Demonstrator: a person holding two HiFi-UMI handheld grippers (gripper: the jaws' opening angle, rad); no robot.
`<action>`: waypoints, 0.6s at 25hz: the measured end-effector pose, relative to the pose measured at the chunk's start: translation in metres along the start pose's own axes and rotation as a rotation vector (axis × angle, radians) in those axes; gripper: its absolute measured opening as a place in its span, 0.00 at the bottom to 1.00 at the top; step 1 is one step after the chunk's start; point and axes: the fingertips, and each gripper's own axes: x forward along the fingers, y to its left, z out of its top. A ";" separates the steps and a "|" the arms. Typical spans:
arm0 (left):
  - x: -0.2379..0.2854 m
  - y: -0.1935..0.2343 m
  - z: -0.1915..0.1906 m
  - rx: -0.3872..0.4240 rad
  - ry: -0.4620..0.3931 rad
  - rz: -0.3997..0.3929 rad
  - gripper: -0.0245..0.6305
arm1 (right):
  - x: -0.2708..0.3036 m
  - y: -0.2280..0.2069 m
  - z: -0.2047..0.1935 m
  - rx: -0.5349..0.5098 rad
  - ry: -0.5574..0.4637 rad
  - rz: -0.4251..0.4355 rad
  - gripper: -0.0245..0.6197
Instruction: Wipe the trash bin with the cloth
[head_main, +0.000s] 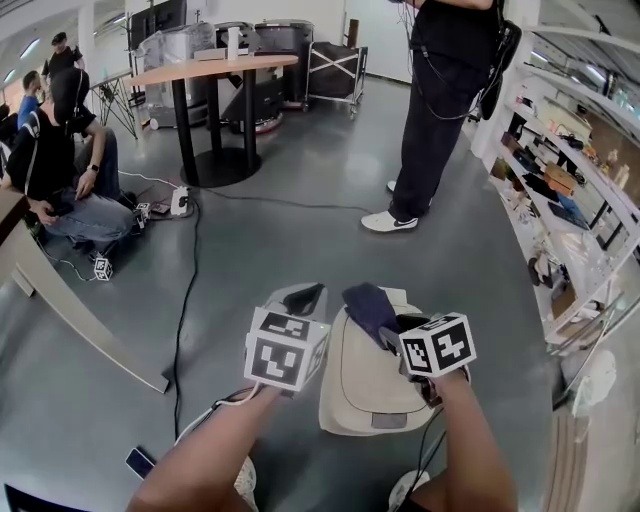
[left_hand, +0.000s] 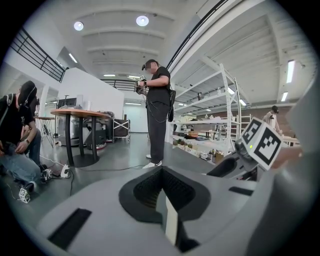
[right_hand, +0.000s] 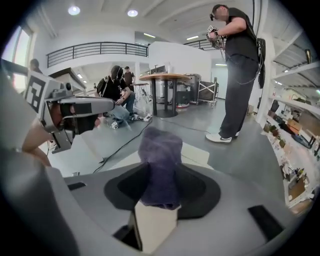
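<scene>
Cloth (right_hand: 160, 162) pinched btwn R fingers (right_hand: 123, 189)

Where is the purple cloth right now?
The cloth is centre-right in the head view, clamped in the tongs of the right gripper, over the lid of the beige trash bin, right of the left gripper.

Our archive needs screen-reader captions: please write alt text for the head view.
The right gripper pinches a purple cloth in its tongs over a beige trash bin on a grey floor; the left gripper hangs beside it, tongs shut, empty.
</scene>
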 end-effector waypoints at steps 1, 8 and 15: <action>0.001 -0.002 0.000 0.002 0.000 -0.004 0.03 | 0.003 0.001 -0.002 0.002 0.007 0.010 0.30; 0.003 -0.005 0.000 0.008 0.003 -0.010 0.03 | 0.013 0.002 -0.001 0.027 0.048 -0.006 0.15; 0.001 -0.001 0.000 0.008 0.005 -0.004 0.03 | 0.017 0.020 0.005 0.024 0.050 0.029 0.15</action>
